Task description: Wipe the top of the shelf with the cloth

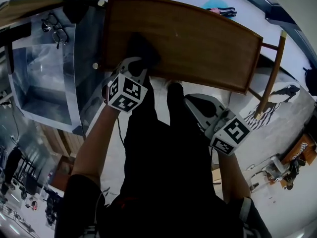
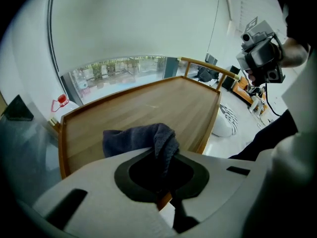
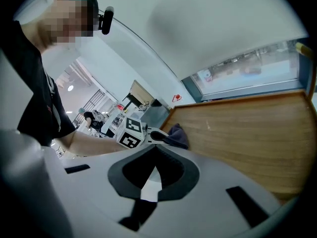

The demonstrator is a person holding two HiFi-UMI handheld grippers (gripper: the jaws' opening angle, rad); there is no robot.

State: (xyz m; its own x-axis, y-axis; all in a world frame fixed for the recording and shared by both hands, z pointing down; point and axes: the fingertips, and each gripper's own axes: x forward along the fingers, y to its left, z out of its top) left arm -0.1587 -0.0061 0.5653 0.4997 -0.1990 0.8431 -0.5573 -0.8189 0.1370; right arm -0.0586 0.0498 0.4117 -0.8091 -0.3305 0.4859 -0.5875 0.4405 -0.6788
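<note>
The shelf's brown wooden top (image 1: 198,38) has a raised rim. A dark blue-grey cloth (image 1: 141,48) lies bunched at its near left corner, and my left gripper (image 1: 138,66) is shut on it. In the left gripper view the cloth (image 2: 148,138) rises out of the jaws and drapes onto the wood (image 2: 148,105). My right gripper (image 1: 194,101) hangs off the shelf's near edge, above the floor, shut with nothing between its fingers. The right gripper view shows the shelf top (image 3: 247,128), the cloth (image 3: 177,135) and the left gripper's marker cube (image 3: 130,132).
A glass and metal cabinet (image 1: 44,78) stands against the shelf's left side, with a pair of glasses (image 1: 54,29) on it. A wooden post (image 1: 271,68) sticks out at the shelf's right end. A zebra-patterned thing (image 1: 265,114) lies on the floor. A window (image 2: 124,71) runs behind the shelf.
</note>
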